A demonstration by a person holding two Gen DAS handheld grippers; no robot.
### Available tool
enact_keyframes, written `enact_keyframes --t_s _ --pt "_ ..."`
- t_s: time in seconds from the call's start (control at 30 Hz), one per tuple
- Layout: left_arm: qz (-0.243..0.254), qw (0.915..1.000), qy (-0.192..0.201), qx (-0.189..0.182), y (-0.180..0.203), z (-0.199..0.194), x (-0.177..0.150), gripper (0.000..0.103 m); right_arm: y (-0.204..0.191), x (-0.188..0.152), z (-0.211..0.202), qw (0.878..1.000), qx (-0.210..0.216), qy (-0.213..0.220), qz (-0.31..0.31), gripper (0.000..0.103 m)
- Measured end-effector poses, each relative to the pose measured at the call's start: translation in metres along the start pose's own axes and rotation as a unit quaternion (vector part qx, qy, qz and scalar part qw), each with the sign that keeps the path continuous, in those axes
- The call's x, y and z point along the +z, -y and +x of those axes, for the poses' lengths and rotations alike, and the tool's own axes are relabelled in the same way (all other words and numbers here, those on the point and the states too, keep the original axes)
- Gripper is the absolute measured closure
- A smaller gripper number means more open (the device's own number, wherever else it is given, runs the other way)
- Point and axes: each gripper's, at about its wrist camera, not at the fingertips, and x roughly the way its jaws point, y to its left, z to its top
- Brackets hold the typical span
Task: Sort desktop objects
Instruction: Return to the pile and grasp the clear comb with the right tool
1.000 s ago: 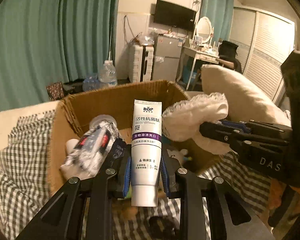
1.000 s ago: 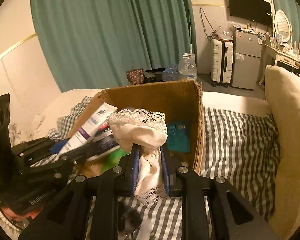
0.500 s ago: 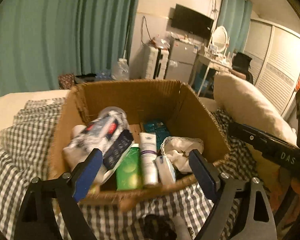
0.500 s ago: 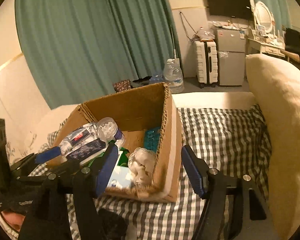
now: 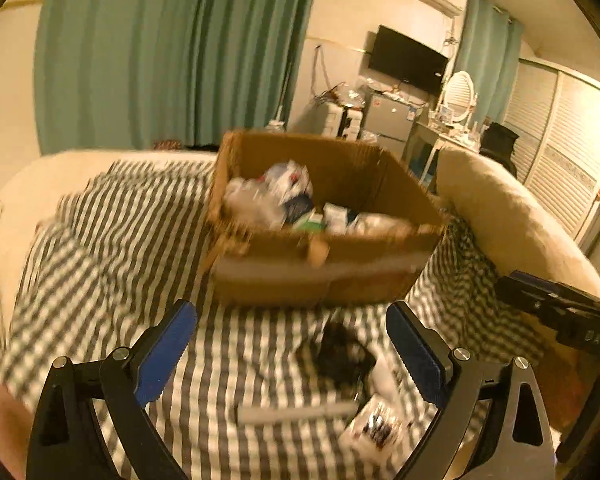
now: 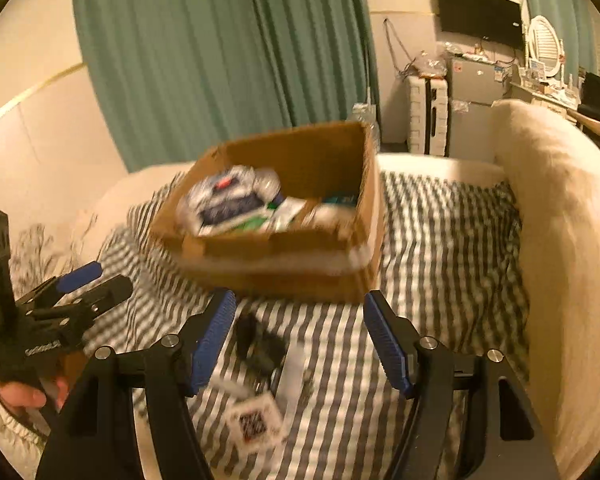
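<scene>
Teal curtains [image 5: 172, 52], a wall television [image 5: 407, 60], white louvered wardrobe doors [image 5: 560, 168], warm dim light.

Motion blur smears both your views. Contents of cardboard box [image 5: 324, 276] unreadable: you can tell pale packets and tubes, no labels. Small items [image 6: 260, 384] on checked bedspread [image 5: 100, 240] below your grippers blurred; black lump [image 5: 340, 354] unidentifiable, white card [image 6: 254, 422] print unreadable. Pillow [image 6: 560, 240] cut off by right edge.
</scene>
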Motion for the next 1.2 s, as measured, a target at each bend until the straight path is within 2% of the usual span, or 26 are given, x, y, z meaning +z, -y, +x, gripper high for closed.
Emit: enact_keyframes --t_s 0.1,0.2,0.3,0.4,0.57,0.67,0.87,1.13,1.17,1.2 --pt "0.001 0.9996 -0.025 0.014 -0.007 0.004 -0.034 0.004 -0.007 -0.018 -0.001 1.0 0.005 -0.011 0.002 0.036" --pt "0.016 0.9977 -0.058 0.033 -0.012 0.014 -0.066 0.004 -0.015 -0.036 0.003 1.0 0.005 -0.023 -0.003 0.031" --pt "0.031 0.9957 -0.076 0.042 -0.013 0.026 -0.079 0.004 -0.02 -0.054 0.013 0.999 0.005 -0.037 -0.01 0.028" --pt "0.045 0.9929 -0.098 0.049 -0.011 0.041 -0.084 0.004 -0.024 -0.075 0.028 0.998 0.004 -0.066 -0.017 0.028" --pt "0.064 0.9908 -0.102 0.062 -0.012 0.053 -0.092 0.004 -0.035 -0.096 0.053 0.993 0.004 -0.107 -0.039 0.028" --pt "0.071 0.9887 -0.108 0.077 -0.016 0.061 -0.094 0.004 -0.046 -0.107 0.065 0.991 0.002 -0.121 -0.063 0.023" --pt "0.062 0.9892 -0.109 0.075 -0.022 0.065 -0.091 0.004 -0.054 -0.125 0.092 0.983 -0.024 -0.148 -0.101 0.022" --pt "0.058 0.9891 -0.119 0.064 -0.026 0.077 -0.093 0.004 -0.047 -0.133 0.11 0.981 -0.03 -0.169 -0.091 0.022" --pt "0.061 0.9892 -0.119 0.059 -0.025 0.079 -0.093 0.004 -0.048 -0.134 0.109 0.981 -0.033 -0.17 -0.092 0.024" --pt "0.064 0.9893 -0.119 0.054 -0.023 0.08 -0.093 0.004 -0.048 -0.134 0.109 0.98 -0.037 -0.169 -0.094 0.034"
